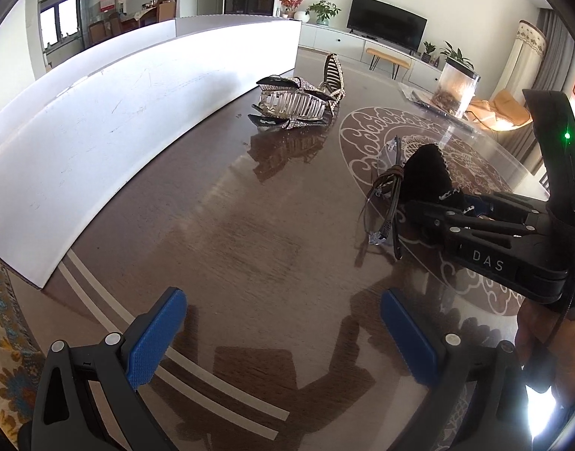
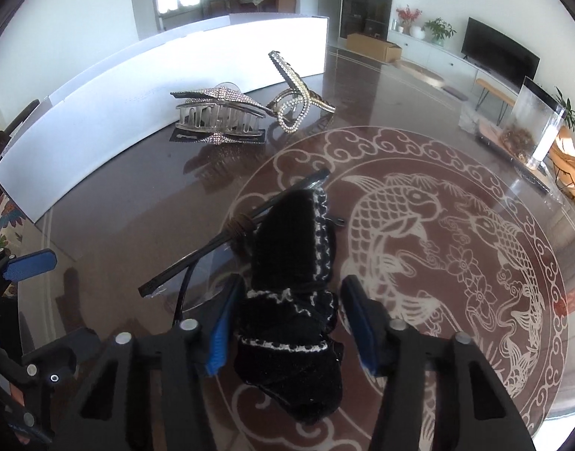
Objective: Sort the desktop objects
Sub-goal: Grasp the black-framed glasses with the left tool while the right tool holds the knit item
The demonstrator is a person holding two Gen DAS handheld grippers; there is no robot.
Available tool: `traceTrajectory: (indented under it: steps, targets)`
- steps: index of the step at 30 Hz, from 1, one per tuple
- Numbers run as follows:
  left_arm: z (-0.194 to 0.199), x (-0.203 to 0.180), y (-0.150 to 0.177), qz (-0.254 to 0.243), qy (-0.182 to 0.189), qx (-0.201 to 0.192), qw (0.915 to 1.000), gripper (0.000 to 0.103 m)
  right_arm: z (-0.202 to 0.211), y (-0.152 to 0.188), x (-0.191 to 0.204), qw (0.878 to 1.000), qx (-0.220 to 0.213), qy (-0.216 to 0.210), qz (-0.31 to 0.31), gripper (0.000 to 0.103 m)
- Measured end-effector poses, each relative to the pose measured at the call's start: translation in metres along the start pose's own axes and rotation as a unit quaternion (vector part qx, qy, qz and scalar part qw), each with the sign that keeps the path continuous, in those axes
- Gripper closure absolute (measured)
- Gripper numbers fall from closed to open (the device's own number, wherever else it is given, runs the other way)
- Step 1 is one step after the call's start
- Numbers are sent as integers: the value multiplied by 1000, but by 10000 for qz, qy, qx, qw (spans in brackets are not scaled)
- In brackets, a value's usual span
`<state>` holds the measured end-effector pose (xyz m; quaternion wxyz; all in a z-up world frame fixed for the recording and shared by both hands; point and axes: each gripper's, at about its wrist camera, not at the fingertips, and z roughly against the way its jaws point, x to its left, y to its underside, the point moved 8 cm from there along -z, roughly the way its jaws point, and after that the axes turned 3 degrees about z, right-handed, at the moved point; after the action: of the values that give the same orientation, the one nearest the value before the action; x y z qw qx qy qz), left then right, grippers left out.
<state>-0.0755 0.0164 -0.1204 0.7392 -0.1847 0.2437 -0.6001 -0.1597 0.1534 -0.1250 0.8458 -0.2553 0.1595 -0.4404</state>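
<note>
**Black knitted bow clip between right claw's pads, grip not yet closed**

Black knit with white edging: the bow clip (image 2: 287,293) lies on the glass-topped table (image 2: 456,150), over the left part of the fish medallion (image 2: 437,244). Its long axis runs straight out along the right gripper (image 2: 287,323), so the blue pads (image 2: 219,330) flank its sides. The left pad appears to touch the fabric; a gap shows at the right pad. Judgement: released, straddling the clip, needing only to clench.

Just left of the clip, touching it, lie spectacles (image 2: 212,248) with a brown tie wound round one arm; they may drag if the clip is lifted.

The right gripper comes in low, nearly level with the tabletop. The left gripper (image 1: 283,338) hovers apart over bare table nearer the white box, spread wide and holding nothing. The right is plainly nearer the clip.

Farther off, near the white box (image 2: 118,112) along the table's far left edge, rest a rhinestone claw clip (image 2: 219,116) and, touching it, a gold pearl-edged clip (image 2: 298,94). A clear container (image 2: 531,127) stands toward the far right edge.
</note>
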Motion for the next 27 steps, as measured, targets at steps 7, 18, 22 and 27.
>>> traceTrajectory:
  steps: [7, 18, 22, 27]
  targets:
    - [-1, -6, 2, -105, 99, 48, 9999, 0, 27, 39, -27, 9982, -50, 367, -467, 64]
    - [-5, -10, 5, -91, 220, 153, 9996, 0, 87, 125, -81, 9823, -189, 1087, -1514, 59]
    - [-5, -11, 5, -130, 206, 157, 9996, 0, 85, 123, -77, 9820, -215, 1089, -1527, 46]
    - [-6, -10, 5, -118, 203, 154, 9996, 0, 80, 120, -70, 9836, -156, 1057, -1452, 31]
